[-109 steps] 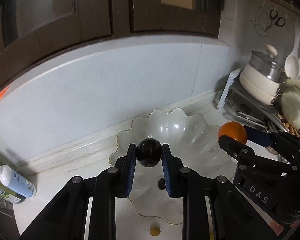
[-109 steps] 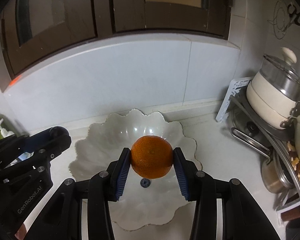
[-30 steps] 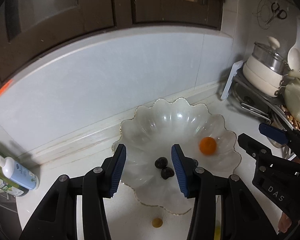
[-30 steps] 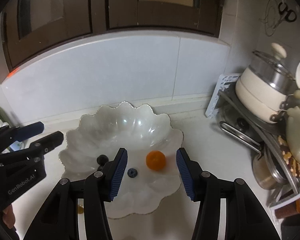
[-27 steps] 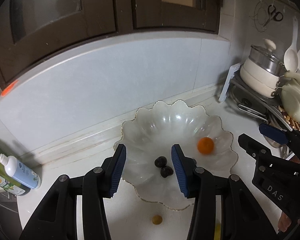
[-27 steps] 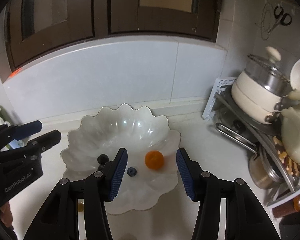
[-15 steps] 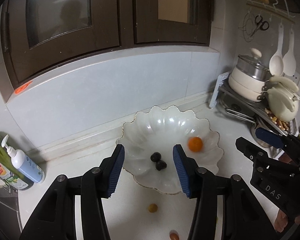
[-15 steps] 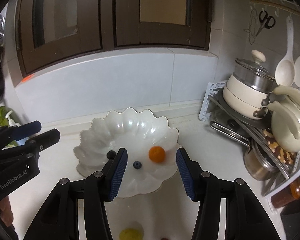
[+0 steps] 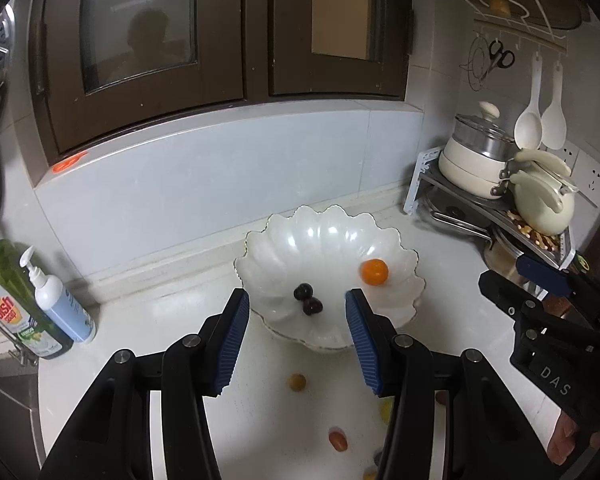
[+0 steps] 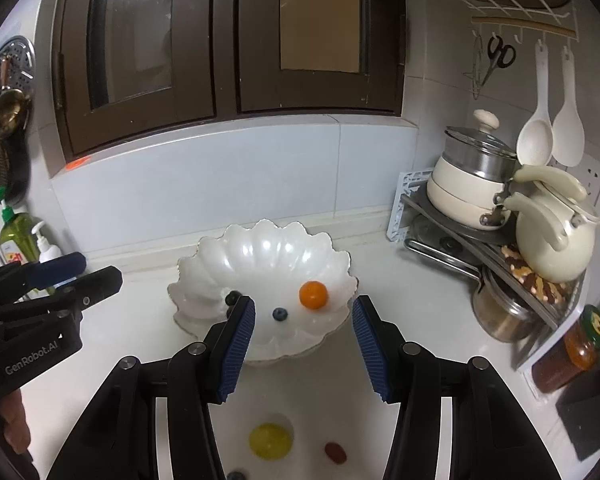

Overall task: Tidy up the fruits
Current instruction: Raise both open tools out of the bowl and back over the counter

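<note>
A white scalloped bowl (image 9: 320,232) (image 10: 268,248) stands on the white counter by the back wall. In it lie an orange (image 9: 374,272) (image 10: 313,295), two dark plums (image 9: 308,299) and a blueberry (image 10: 280,314). Loose on the counter in front lie a small yellow-brown fruit (image 9: 297,381), a red one (image 9: 338,440) (image 10: 335,453) and a yellow fruit (image 10: 270,441). My left gripper (image 9: 296,340) is open and empty, held above the counter in front of the bowl. My right gripper (image 10: 303,344) is open and empty too, to its right.
Two soap bottles (image 9: 40,304) stand at the left by the sink edge. A rack with pots and a kettle (image 10: 540,224) fills the right side. A jar (image 10: 580,340) stands at the right front. Dark cabinets hang above.
Both grippers have let go of the plum and the orange, which now lie in the bowl. Both have pulled back and up, so loose fruits on the counter show.
</note>
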A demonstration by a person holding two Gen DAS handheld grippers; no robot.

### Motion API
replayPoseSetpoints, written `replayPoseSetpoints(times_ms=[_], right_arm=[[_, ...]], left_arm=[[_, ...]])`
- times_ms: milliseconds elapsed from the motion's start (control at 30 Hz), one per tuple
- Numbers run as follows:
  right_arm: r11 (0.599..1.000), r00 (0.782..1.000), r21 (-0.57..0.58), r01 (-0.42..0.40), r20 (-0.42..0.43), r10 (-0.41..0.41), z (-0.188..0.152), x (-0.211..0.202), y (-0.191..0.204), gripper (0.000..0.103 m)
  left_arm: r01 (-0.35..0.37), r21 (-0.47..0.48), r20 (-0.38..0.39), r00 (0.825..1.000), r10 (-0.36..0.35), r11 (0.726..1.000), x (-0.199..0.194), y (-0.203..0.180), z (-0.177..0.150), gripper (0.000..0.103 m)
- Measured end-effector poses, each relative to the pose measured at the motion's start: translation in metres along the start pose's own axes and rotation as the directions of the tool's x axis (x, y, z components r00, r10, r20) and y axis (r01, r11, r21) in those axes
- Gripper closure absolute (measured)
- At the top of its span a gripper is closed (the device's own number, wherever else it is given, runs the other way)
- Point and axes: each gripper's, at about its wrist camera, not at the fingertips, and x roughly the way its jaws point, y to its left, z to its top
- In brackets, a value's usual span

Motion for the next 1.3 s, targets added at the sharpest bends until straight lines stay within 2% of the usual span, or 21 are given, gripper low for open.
replayPoseSetpoints(times_ms=[267, 633, 933, 1300], right_arm=[[0.999, 0.998, -0.004, 0.044, 0.054, -0.044, -0.016, -0.029, 0.0, 0.051], [0.998, 0.996, -0.009, 0.054, 0.067, -0.054, -0.039, -0.052, 0.01, 0.051], [0.998, 0.997, -0.006, 0.063, 0.051, -0.062, -0.059, -0.06, 0.004, 0.051], [0.997, 0.997, 0.011, 0.072, 0.001, -0.072, -0.08, -0.056, -0.007, 0.051]], left_arm=[[-0.02, -0.001, 0.038, 0.999, 0.02, 1.0, -0.024, -0.002, -0.023, 0.053], [-0.054, -0.009, 0.058, 0.997, 0.054, 0.999, -0.047, -0.004, -0.052, 0.053], [-0.022, -0.014, 0.008, 1.0, 0.022, 1.0, -0.048, -0.013, -0.074, 0.053], [-0.026, -0.002, -0.02, 0.999, 0.026, 1.0, -0.046, -0.025, -0.094, 0.053]])
